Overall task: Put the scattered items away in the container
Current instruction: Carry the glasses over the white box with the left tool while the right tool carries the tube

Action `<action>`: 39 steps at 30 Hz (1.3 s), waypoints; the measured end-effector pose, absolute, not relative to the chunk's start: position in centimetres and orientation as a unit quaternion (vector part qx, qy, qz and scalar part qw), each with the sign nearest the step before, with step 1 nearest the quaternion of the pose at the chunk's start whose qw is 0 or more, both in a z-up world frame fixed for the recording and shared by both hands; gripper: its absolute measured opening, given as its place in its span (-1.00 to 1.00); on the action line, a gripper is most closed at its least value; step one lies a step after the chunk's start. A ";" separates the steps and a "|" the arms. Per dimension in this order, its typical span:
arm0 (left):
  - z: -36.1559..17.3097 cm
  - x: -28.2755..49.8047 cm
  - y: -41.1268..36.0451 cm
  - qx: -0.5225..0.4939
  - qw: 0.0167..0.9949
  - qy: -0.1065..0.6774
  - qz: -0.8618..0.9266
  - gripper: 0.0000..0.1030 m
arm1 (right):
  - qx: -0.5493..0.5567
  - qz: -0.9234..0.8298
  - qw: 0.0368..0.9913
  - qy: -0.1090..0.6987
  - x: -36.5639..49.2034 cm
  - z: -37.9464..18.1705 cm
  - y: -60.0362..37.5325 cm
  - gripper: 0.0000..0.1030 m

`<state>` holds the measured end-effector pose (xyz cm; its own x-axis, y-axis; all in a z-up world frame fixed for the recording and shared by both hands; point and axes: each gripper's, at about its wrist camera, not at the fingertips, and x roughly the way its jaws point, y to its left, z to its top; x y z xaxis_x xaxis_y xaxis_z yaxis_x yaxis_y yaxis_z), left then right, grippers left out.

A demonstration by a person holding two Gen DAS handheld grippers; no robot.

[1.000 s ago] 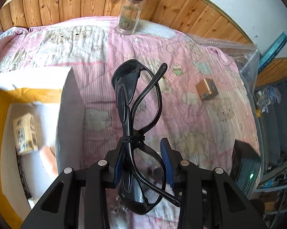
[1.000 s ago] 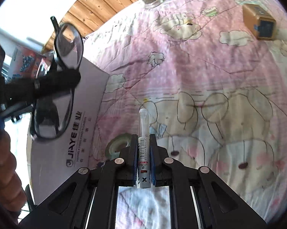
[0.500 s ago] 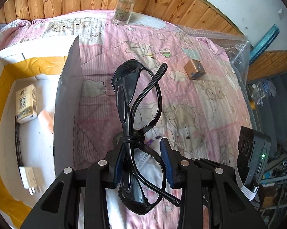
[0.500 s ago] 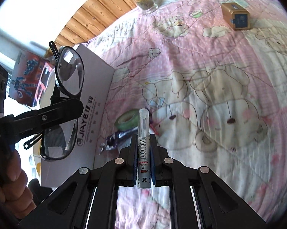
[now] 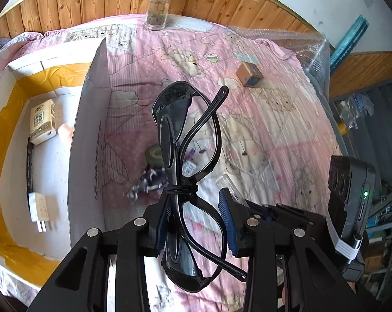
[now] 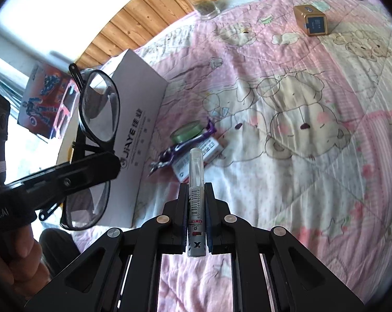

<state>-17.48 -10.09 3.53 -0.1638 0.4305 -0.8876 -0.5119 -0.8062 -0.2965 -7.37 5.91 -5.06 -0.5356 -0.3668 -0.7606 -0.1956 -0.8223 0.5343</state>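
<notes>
White cardboard box (image 5: pixel 89 119), at left on the pink quilt (image 5: pixel 261 135), held a small carton (image 5: pixel 42 121) and a plug (image 5: pixel 41 214). Left gripper (image 5: pixel 194 214) was clamped on black glasses (image 5: pixel 188 140), raised beside the box wall. Green tape roll (image 6: pixel 187 131), purple wrapper (image 6: pixel 185 147) lay beyond. Right gripper (image 6: pixel 196 208) pinched a capped tube (image 6: pixel 196 189).
</notes>
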 end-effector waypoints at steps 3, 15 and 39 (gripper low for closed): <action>3.8 -16.3 -10.3 -0.566 0.312 0.040 0.762 -0.27 | 0.477 -0.827 0.054 -0.292 -6.5 -4.6 5.6 -0.78; 4.1 -12.3 -11.6 -0.565 0.327 0.039 0.757 -0.27 | 0.464 -0.837 0.066 -0.284 -2.7 -2.4 4.0 -0.78; 3.5 -4.7 -18.8 -0.566 0.365 0.001 0.739 -0.27 | 0.451 -0.848 0.114 -0.255 3.8 0.2 -2.0 -0.78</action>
